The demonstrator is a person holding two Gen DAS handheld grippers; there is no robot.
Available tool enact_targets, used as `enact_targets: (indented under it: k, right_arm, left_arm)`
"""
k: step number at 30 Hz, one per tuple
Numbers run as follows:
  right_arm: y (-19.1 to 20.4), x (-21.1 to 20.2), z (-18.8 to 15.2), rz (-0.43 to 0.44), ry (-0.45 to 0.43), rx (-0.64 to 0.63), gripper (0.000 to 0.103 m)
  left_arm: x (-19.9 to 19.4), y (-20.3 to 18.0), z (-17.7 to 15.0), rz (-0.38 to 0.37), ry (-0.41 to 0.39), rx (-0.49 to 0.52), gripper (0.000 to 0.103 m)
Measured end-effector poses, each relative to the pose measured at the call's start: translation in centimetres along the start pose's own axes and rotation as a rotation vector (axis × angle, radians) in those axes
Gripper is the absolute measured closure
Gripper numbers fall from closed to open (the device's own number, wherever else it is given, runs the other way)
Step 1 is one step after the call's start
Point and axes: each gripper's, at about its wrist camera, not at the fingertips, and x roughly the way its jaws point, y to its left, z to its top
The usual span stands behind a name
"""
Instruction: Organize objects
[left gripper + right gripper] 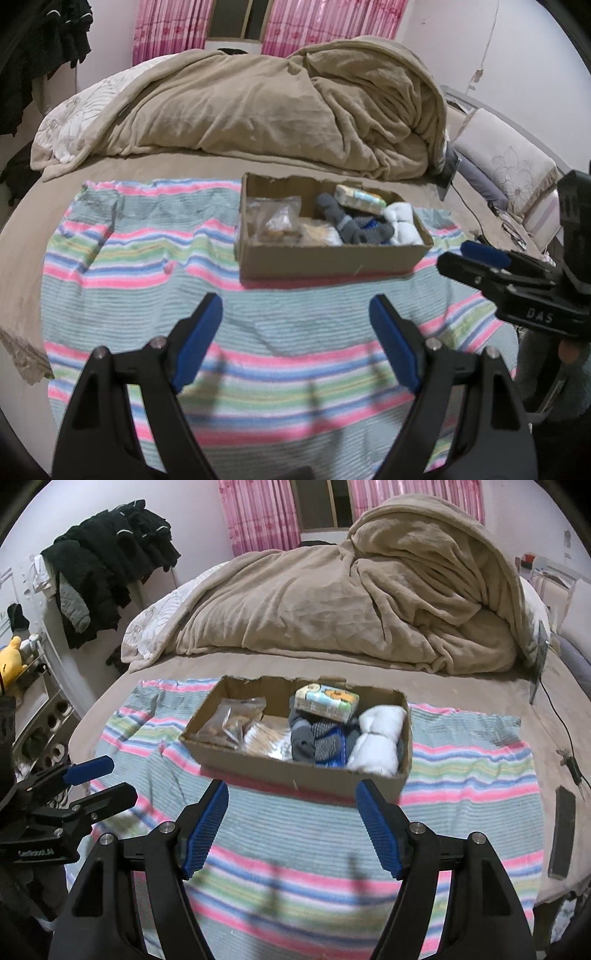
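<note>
The cardboard box (295, 771) on the striped towel (295, 849) already holds the snack bag (232, 720), tissue pack (327, 701), grey socks (314, 738) and white socks (376, 738), so the sorting appears finished. The left gripper (295, 332) and right gripper (291, 823) are held released and empty just before the box. Should anything remain, it must be found beyond the box.

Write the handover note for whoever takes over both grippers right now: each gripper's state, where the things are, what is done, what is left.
Left gripper: open, holds nothing, above the striped towel.
Right gripper: open, holds nothing, just short of the cardboard box.
Things: the box sits on the towel on the bed. Inside are a clear bag, a tissue pack, grey socks and a white roll.
Done: those things are in the box.
Left: no loose things show on the towel; check before stopping.
</note>
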Motion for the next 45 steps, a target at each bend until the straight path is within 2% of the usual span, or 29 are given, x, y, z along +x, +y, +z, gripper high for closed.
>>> enact_targets:
  k: [9, 18, 45]
  right_arm:
    - [0.5, -2.1, -1.9, -0.005, -0.004, 0.001, 0.028]
    - [0.2, -2.2, -2.7, -0.003, 0.003, 0.016, 0.028]
    - [-0.1, -1.8, -2.7, 0.004, 0.005, 0.023, 0.028]
  left_arm:
    - [-1.9, -0.4, -1.8, 0.032, -0.021, -0.007, 0.020]
    - [-2.6, -1.1, -2.0, 0.049, -0.050, 0.006, 0.020]
    - [-1.5, -2.3, -1.7, 0.044, -0.018, 0.030, 0.020]
